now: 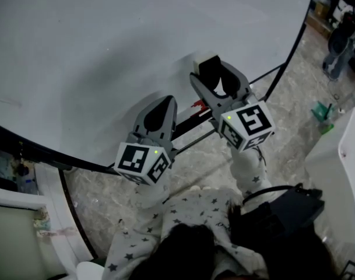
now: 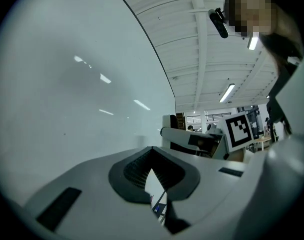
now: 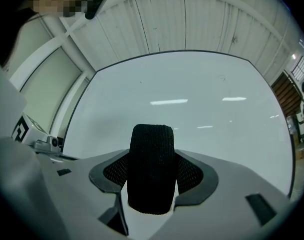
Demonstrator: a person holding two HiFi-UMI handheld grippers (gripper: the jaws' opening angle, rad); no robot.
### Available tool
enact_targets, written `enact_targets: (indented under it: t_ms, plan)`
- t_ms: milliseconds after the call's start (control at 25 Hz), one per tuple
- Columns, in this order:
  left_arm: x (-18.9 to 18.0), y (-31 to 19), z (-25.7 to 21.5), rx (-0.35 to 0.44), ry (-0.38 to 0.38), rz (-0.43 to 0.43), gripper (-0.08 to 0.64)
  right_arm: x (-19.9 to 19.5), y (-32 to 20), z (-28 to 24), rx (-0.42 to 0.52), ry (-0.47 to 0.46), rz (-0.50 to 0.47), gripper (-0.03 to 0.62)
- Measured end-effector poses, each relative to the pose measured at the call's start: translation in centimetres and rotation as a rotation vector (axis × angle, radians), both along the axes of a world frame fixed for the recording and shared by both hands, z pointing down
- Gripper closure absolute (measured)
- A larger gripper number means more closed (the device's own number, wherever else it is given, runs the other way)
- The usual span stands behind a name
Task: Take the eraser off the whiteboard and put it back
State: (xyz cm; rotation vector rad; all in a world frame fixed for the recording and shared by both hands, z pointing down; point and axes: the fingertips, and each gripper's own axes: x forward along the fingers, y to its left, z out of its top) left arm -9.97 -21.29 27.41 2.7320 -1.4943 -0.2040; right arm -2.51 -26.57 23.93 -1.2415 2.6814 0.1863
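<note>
The eraser is a black felt block with a white back. My right gripper is shut on it, and in the right gripper view the eraser stands upright between the jaws, filling the gap. It is held close in front of the whiteboard; whether it touches the board I cannot tell. My left gripper hovers lower and to the left, shut with nothing in it. In the left gripper view its tips meet, and the right gripper shows beside it.
Below the board runs a black frame with a marker ledge, where a red marker lies. A white cabinet stands at the right on the marble floor, with a green object beyond. A person stands far right.
</note>
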Motion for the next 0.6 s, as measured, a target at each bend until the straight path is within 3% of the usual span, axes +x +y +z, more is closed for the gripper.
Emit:
enact_targets:
  t_ms: [160,600]
  plan:
    - [-0.9,-1.2,-0.5,0.008,0.002,-0.007,0.558,-1.8,-1.7,-0.8,0.021,-0.007,-0.014,0.333]
    - [-0.5,-0.4,-1.9,0.049,-0.004,-0.017,0.558,-1.8,-1.9,-3.1,0.090,-0.024,0.011,0.333]
